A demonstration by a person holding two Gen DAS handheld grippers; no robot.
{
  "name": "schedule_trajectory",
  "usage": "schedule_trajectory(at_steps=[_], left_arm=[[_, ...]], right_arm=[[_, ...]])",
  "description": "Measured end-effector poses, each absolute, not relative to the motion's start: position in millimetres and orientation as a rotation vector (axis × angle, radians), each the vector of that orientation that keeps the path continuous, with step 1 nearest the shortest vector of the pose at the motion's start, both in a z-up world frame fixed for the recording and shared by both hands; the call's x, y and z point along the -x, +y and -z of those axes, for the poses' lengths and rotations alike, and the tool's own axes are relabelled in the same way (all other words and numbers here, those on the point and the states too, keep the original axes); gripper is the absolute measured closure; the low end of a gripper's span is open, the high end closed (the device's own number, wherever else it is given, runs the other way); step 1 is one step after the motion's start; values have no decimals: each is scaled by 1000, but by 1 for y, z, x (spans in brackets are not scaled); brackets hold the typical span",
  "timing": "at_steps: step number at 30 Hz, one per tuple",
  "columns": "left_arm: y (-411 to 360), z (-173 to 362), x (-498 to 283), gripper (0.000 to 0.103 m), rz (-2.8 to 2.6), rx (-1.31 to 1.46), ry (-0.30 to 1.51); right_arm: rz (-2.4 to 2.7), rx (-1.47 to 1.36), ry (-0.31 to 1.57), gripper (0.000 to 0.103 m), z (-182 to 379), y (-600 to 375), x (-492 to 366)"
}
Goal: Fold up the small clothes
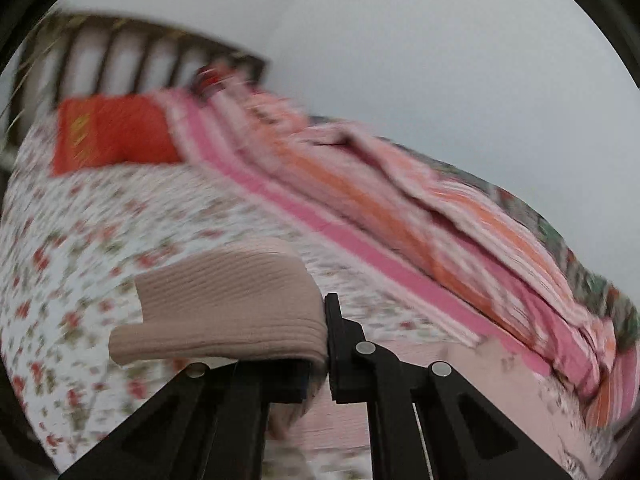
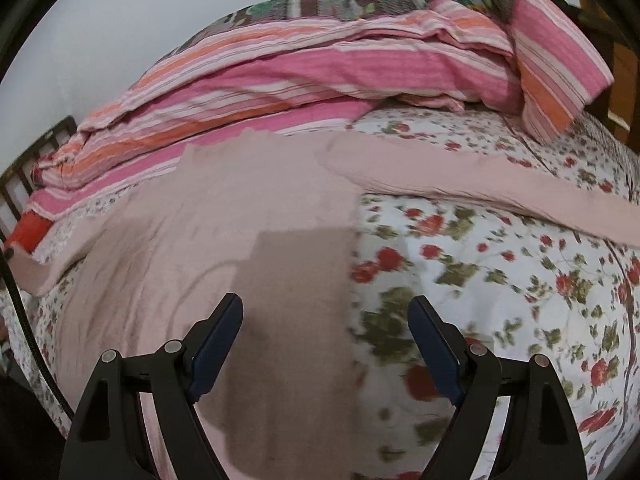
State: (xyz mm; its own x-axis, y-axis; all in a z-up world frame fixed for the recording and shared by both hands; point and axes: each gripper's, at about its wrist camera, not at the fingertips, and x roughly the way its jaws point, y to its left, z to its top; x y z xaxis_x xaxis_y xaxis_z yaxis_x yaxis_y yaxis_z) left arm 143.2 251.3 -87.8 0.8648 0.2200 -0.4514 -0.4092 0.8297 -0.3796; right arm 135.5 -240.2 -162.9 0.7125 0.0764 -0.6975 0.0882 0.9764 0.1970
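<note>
Sweater (image 2: pixel 224 216), pale pink and ribbed, lies spread flat on the bed's flowered sheet (image 2: pixel 500 280). In the right wrist view its body runs straight ahead of and beneath the right tongs (image 2: pixel 326 312), and one long sleeve (image 2: pixel 480 184) stretches away ahead and to the right of them across the sheet. The body's straight side edge passes between the two jaws, so that the left jaw hangs over the knit and the right jaw over bare sheet. These tongs stand wide open with nothing between the blue pads (image 2: pixel 434 344), and their shadow falls dark on the cloth just ahead.

The left tongs (image 1: pixel 326 344) are closed tight on the sweater's other sleeve, the sleeve end (image 1: pixel 224 304). The ribbed cuff is pinched at the tips and folds over to the left of them, lifted clear of the sheet, while more pink knit hangs below. This view is blurred.

Beyond both pairs of tongs a striped pink and orange blanket (image 2: pixel 320 68) is heaped along the far side of the bed. A red pillow (image 1: pixel 112 136) lies far ahead and to the left of the left tongs, against a dark slatted headboard (image 1: pixel 132 56). A plain pale wall (image 1: pixel 440 60) stands behind the bed.
</note>
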Motion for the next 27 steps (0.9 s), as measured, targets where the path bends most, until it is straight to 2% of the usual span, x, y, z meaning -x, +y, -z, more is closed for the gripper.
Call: schedule_trajectory(at_steps=[5, 10, 17, 22, 24, 25, 26, 27], left_arm=[[166, 54, -197, 96, -206, 380, 426], [55, 45, -246, 96, -52, 266, 481], [-104, 88, -276, 96, 207, 165, 612], [-156, 128, -281, 93, 269, 80, 720], [-157, 135, -282, 75, 301, 69, 775], [-153, 136, -280, 59, 302, 65, 797], [-149, 134, -279, 48, 299, 66, 789], [-142, 129, -274, 42, 300, 72, 766]], right_arm=[[-42, -247, 779, 19, 163, -256, -121], [-41, -247, 749, 19, 159, -268, -101], [-3, -295, 740, 19, 160, -295, -81], [31, -320, 750, 19, 164, -312, -75], [31, -315, 756, 19, 165, -313, -75], [31, -311, 756, 19, 165, -313, -77], [29, -308, 756, 19, 166, -312, -78], [26, -306, 755, 19, 166, -312, -81]])
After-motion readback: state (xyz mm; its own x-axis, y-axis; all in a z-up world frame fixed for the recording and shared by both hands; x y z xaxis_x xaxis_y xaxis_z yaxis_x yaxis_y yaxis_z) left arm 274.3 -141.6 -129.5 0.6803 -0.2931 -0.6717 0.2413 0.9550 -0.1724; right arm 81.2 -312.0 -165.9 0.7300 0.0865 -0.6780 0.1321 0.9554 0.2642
